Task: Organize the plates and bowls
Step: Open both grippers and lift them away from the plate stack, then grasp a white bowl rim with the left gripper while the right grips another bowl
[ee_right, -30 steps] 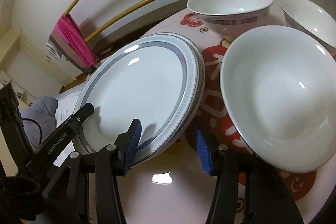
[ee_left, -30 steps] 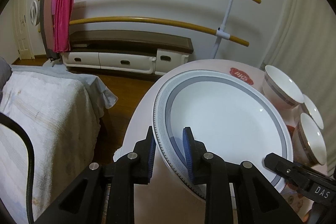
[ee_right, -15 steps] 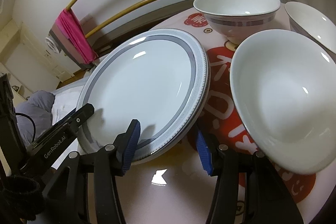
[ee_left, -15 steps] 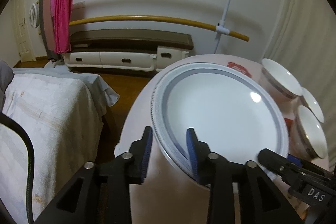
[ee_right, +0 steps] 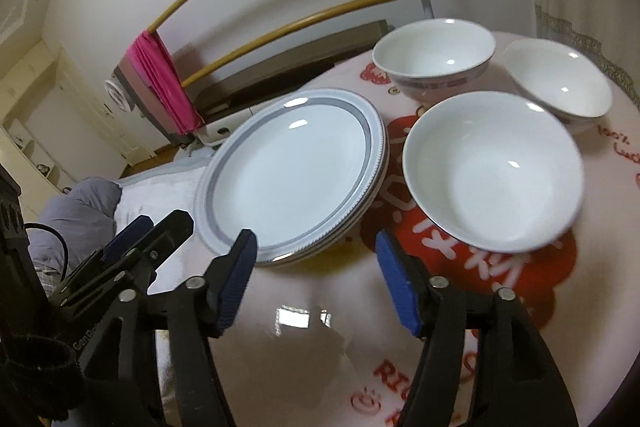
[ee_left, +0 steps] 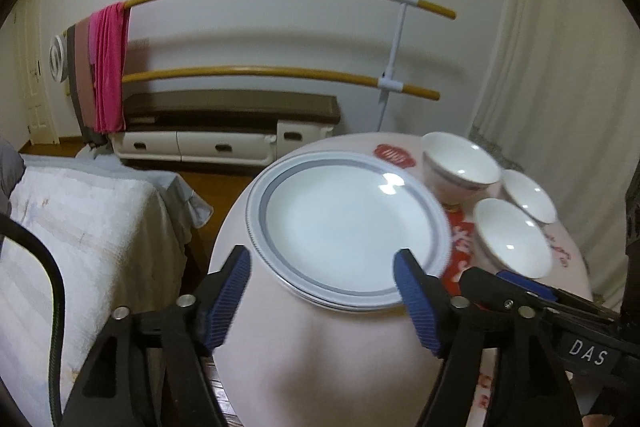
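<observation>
Change since a second ago: both grippers have let go of the plate rim and drawn back, jaws now spread wide; the plates rest on the table.
Left gripper [ee_left: 322, 277]: wide open, holding nothing; its blue pads [ee_left: 230, 301] flank the near edge of the plate stack without touching it.
Plate stack [ee_left: 346, 227]: grey-banded white plates lying flat on the left part of the pink table [ee_left: 320, 359], just ahead of the left gripper and ahead-left of the right one; in the right wrist view at least two rims [ee_right: 292, 175] show one under the other.
Right gripper [ee_right: 314, 259]: wide open and empty; its left pad sits just before the stack's near rim, its right pad near the closest bowl.
Nearest bowl [ee_right: 492, 167]: plain white, upright, just right of the plates, on the red print of the tablecloth.
Banded bowl [ee_right: 434, 57]: upright, beyond the plates and to their right.
Far right bowl [ee_right: 560, 81]: upright, close beside the other two; touching or not, I cannot tell.
Background, left to right: bed [ee_left: 80, 227], pink cloth [ee_left: 108, 67] hung on a rail, low cabinet [ee_left: 224, 125], curtain [ee_left: 560, 107].
Hard to make out: the exact plate count; the nearest bowl's near rim is motion-blurred; the tablecloth lettering is cut off at the frame edge.
</observation>
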